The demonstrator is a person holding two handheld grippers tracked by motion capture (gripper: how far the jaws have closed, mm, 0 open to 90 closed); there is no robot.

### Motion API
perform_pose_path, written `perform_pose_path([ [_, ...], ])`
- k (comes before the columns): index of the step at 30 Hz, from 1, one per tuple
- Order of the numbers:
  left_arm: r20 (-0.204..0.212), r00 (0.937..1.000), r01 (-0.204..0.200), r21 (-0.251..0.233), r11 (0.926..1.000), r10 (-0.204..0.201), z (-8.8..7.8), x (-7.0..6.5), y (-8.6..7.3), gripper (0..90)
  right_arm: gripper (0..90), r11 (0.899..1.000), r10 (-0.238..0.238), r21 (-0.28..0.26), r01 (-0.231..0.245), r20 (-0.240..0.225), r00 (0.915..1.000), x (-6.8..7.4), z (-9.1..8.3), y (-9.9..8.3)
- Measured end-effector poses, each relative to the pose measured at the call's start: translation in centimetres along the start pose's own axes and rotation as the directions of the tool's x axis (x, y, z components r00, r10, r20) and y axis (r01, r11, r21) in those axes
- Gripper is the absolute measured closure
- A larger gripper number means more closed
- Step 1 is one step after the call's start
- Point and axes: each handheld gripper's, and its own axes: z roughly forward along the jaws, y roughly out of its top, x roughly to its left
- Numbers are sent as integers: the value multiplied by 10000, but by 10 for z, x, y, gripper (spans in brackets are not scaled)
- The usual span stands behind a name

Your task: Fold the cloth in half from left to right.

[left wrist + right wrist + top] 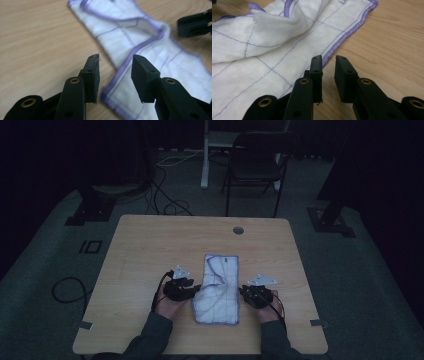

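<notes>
Cloth lies folded lengthwise toward the table's near edge, between your left gripper and right gripper. Left gripper view: your jaws stand parted, nothing clamped, cloth's purple hem showing between them. Right gripper view: your jaws narrowly apart, empty, just beside the hem.

Both grippers are black: left gripper, right gripper. Each carries a grey three-cornered plate on top and a trailing black cable. Jaw arms show brass-ringed holes. The person wears dark grey-green sleeves.
</notes>
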Motion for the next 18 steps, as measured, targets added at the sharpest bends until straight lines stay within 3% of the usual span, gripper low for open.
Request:
perform_pose_path([
  [13,-270,9996,-119,412,9991,131,10,-1,-22,558,764,10000,-20,-12,20,-28,10000,1,0,0],
  [18,-307,9991,-295,337,9990,306,9,-3,-25,551,763,10000,-26,-26,26,-54,10000,1,0,0],
])
